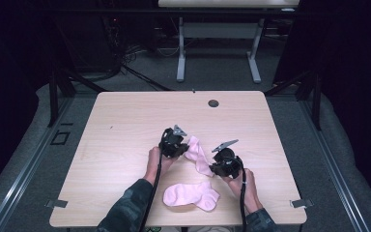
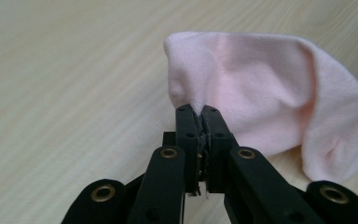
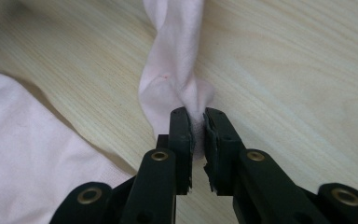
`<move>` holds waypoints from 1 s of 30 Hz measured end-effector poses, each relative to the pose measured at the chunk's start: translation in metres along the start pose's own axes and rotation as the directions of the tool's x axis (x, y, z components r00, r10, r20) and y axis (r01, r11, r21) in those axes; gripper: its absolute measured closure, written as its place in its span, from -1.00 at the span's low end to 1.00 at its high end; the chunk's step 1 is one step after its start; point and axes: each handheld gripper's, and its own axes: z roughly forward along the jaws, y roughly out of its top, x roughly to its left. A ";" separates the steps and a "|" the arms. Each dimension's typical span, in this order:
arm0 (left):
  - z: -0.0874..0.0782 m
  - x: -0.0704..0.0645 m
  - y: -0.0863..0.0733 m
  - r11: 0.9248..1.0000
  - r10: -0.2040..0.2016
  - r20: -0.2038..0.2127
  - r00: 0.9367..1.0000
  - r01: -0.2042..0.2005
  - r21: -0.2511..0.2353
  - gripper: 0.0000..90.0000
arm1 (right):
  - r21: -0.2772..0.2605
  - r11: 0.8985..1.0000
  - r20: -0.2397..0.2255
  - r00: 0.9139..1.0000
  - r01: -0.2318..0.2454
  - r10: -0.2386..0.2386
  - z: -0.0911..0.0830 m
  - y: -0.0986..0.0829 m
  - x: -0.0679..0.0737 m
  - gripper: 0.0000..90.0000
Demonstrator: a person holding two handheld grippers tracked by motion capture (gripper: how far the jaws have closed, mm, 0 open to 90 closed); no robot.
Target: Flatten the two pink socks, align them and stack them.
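Near the front middle of the counter (image 1: 125,121), both claws are gripping one pink sock (image 1: 199,153), which is lying stretched between them on the wood. The left claw (image 2: 198,113) is clenched on a pinch of fabric at one end, its jaws pressed tight with cloth peaking up between them. The right claw (image 3: 196,116) is grasping the other end, its jaws standing slightly apart with a bunched fold of the same sock caught in the gap. In the right gripper view the sock is running away from the jaws as a twisted, rope-like band. A second pink sock (image 1: 191,195) is lying flat just nearer the person, close to the counter's front edge, between the two forearms.

The work in hand looks like spreading this sock out flat, probably to pair it with the other. To do it well, the person should be keeping both grips firm while drawing the ends gently apart, so the twist is coming out rather than tightening. Turning one hand against the twist should help. The right grip looks the weaker one, since it is holding a thick fold rather than a flat edge, so pulling hard there risks the cloth slipping free. Keeping the sock low over the wood should let it settle flat, clear of the second sock.
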 end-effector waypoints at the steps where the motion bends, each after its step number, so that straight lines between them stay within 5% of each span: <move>1: -0.006 -0.001 -0.002 0.999 0.021 -0.014 1.000 -0.022 -0.030 0.95 | -0.009 1.000 0.000 1.000 -0.009 0.009 0.000 0.001 0.000 0.81; 2: -0.013 -0.003 -0.006 0.996 0.045 -0.016 0.999 -0.046 -0.071 0.95 | 0.011 1.000 0.010 1.000 0.012 -0.012 -0.002 0.003 -0.002 0.81; 5: -0.019 -0.009 -0.017 0.992 0.088 -0.035 0.996 -0.091 -0.083 0.95 | 0.019 1.000 0.013 1.000 0.016 -0.016 -0.002 0.007 -0.005 0.80; 13: -0.024 -0.010 -0.046 0.995 0.099 -0.002 0.995 -0.099 0.027 0.76 | 0.070 0.997 0.045 0.998 0.035 -0.038 0.015 0.009 -0.006 0.66; 14: -0.026 -0.009 -0.047 0.995 0.091 0.000 0.996 -0.091 0.037 0.71 | 0.037 0.999 0.042 0.999 0.014 -0.016 0.018 0.007 -0.005 0.63; 18: -0.040 -0.003 -0.047 0.996 0.059 0.003 0.998 -0.059 0.064 0.49 | 0.077 0.996 0.042 0.998 0.042 -0.045 0.012 0.008 -0.008 0.53; 21: -0.052 0.004 -0.041 0.999 -0.013 0.017 1.000 0.012 0.046 0.30 | 0.061 0.997 0.029 0.999 0.036 -0.038 0.009 0.007 -0.009 0.43; 22: -0.055 0.005 -0.036 0.999 -0.028 0.006 1.000 0.027 0.038 0.27 | 0.008 1.000 0.019 1.000 0.001 -0.001 0.011 0.005 -0.008 0.41; 23: -0.056 0.006 -0.032 0.999 -0.029 0.004 1.000 0.028 0.041 0.21 | 0.045 0.999 0.023 0.999 0.022 -0.023 0.007 0.006 -0.010 0.36; 28: -0.045 0.012 -0.009 0.996 -0.044 -0.006 0.999 0.044 0.083 0.08 | -0.008 0.999 0.016 0.999 -0.040 0.040 -0.004 0.002 -0.013 0.13; 30: -0.032 0.017 -0.003 0.990 -0.078 0.016 0.997 0.076 0.116 0.06 | -0.049 0.997 0.020 0.998 -0.058 0.059 -0.009 0.001 -0.010 0.09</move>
